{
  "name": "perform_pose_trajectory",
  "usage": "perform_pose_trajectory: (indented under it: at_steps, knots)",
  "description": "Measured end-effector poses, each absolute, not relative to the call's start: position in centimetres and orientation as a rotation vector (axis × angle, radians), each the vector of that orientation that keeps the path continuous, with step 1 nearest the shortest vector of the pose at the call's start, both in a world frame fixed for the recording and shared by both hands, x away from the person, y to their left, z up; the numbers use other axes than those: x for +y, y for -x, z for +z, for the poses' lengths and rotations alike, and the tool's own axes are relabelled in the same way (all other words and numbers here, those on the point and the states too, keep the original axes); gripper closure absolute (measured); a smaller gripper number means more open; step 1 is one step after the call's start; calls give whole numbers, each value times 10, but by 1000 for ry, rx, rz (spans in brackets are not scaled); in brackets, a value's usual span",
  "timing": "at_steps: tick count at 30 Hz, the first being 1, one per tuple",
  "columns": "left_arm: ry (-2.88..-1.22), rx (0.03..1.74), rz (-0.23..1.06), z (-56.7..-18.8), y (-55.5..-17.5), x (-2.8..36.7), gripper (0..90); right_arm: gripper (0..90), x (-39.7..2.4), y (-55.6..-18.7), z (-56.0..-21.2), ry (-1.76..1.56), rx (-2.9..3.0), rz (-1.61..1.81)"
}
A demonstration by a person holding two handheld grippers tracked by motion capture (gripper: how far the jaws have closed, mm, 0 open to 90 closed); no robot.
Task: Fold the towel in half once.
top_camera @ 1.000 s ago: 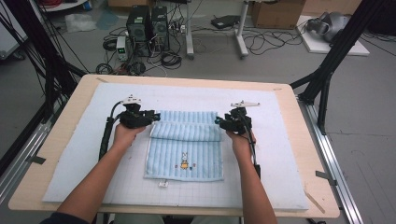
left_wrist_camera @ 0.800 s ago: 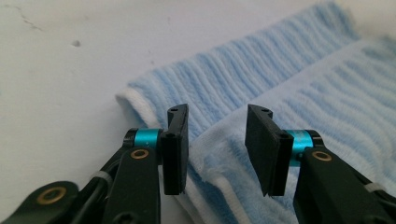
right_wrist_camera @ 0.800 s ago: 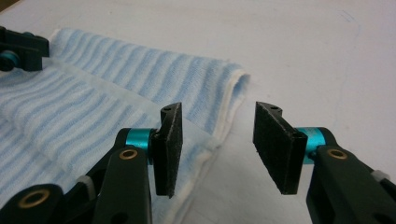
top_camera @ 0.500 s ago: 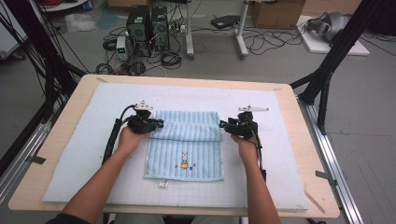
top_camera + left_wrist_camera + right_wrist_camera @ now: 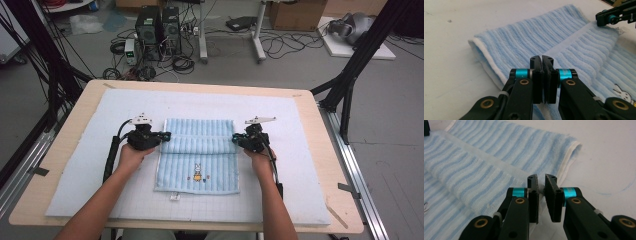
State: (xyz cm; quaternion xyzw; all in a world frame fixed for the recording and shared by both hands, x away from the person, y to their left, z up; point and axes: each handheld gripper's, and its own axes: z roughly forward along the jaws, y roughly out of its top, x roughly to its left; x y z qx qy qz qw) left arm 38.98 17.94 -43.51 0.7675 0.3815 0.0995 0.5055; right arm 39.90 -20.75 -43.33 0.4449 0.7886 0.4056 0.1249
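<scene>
On the pale blue mat [image 5: 90,165] that covers most of the wooden table [image 5: 65,145], a light blue striped towel [image 5: 199,160] lies at the middle, its long sides running from the far edge of the mat toward the person's edge. The towel's far part is folded back over itself, so a doubled band with a white hem crosses it from side to side; a small rabbit picture [image 5: 198,172] sits on the single layer nearer the person. The left gripper [image 5: 166,135] is at the towel's left edge, level with the end of the folded band, held in the left hand [image 5: 131,156]. In the left gripper view its jaws [image 5: 543,80] stand pressed together with a sliver of towel cloth showing below them, so they are clamped on the towel's edge. The right gripper [image 5: 235,139] is at the towel's right edge, opposite the other, held in the right hand [image 5: 259,159]. Its jaws have just been closing: in the right gripper view they [image 5: 541,186] stand nearly together, with a narrow gap at the tips and the white hem of the towel [image 5: 499,157] pinched between them. Both forearms come in from the near edge of the table, one on each side of the towel.
</scene>
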Motion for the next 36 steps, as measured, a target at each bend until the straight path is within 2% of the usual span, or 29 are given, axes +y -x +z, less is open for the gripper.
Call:
perform_pose_trajectory:
  at_steps: [10,19,36]
  knots:
    - [-1804,867,211,-431,-355,190,869,815,-208,-367,-417,-1199,2307,1244]
    - [-1799,836,200,-432,-329,192,873,816,-218,-331,-418,-1164,2314,1306]
    - [-1803,797,221,-432,-287,200,897,818,-221,-286,-422,-1134,2288,1396]
